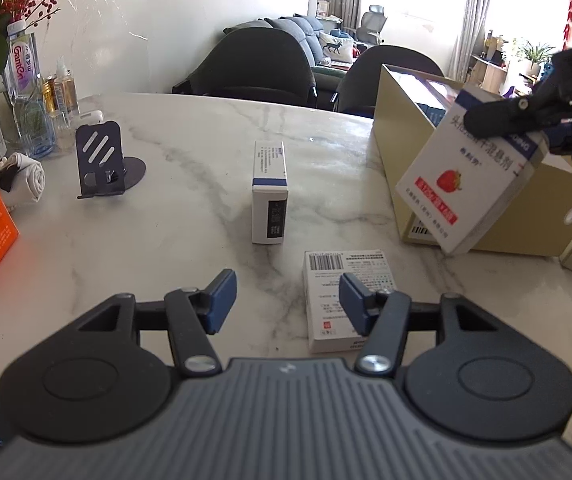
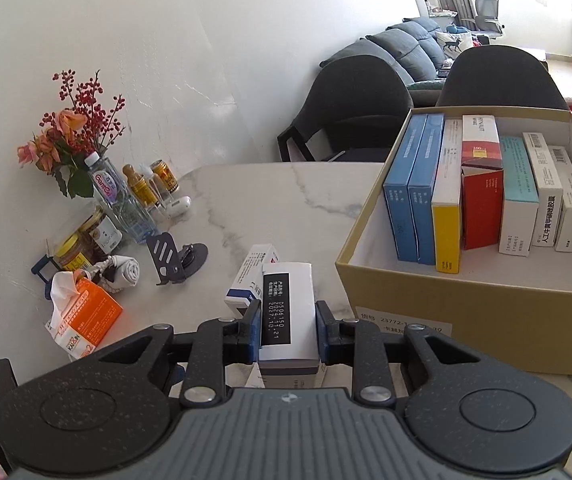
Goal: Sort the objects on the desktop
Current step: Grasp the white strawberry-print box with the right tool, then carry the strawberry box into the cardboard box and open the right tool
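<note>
R gripper point(image 2: 288, 330) is clamped on a white medicine box w/ a strawberry picture point(image 1: 472, 176), held tilted in the air just in front of the cardboard box point(image 2: 466, 308) at the table's right edge; inside, approx. eight packs stand upright in a row along its far wall. L gripper point(image 1: 286, 300) hangs wide and empty over the near edge of the marble table point(image 1: 189, 236), its right pad above a flat white barcode box point(image 1: 346, 300). A third white-and-blue box point(image 1: 269, 196) lies mid-table, w/ a dark phone stand point(image 1: 103, 160) toward the left edge.
</note>
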The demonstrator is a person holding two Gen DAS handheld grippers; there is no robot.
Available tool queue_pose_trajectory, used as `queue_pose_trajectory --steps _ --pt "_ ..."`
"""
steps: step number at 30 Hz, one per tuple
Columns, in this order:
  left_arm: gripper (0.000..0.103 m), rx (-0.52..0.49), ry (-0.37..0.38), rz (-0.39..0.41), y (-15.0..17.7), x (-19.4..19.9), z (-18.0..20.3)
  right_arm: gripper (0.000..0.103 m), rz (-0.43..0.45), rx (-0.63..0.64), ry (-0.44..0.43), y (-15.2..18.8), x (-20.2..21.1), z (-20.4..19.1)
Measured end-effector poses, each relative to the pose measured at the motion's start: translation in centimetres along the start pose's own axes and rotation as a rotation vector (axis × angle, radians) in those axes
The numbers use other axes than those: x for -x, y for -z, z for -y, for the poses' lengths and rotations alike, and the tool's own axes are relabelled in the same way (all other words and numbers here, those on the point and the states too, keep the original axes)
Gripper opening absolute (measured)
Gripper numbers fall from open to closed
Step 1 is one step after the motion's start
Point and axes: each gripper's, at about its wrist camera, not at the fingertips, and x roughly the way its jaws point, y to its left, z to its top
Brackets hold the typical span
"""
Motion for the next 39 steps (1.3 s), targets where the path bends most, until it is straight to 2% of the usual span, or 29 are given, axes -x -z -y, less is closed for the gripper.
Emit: queue_pose_trajectory --steps 5,9,12,19,27,36,39 --pt "0.058 -0.002 0.004 -0.002 0.0 -0.2 0.1 0.029 0.099 -0.034 0.001 -2.0 2.3 1.5" --pt "0.058 0.004 0.004 -0.008 0.0 -0.4 -0.1 0.029 0.172 -0.089 0.05 -3.9 3.4 3.4" --pt "0.059 0.004 0.005 -0.009 0.0 -0.5 -0.1 0.029 0.194 -0.137 0.099 -5.2 2.8 5.4" --pt "0.06 0.001 0.009 -0.015 0.0 -0.9 0.0 0.029 0.146 -0.186 0.179 -5.3 -0.8 7.8" --pt "0.06 -0.003 0.011 -0.026 0.1 -1.4 0.2 0.029 0.099 -0.187 0.259 -5.4 -5.7 6.8" --pt "0.06 0.008 0.003 -0.044 0.3 -2.1 -0.4 0.03 0.111 -0.22 0.316 -3.5 -8.6 5.9" --pt "0.06 0.007 0.005 -0.046 0.3 -2.2 -0.3 0.035 0.117 -0.231 0.332 -2.8 -9.5 5.6"
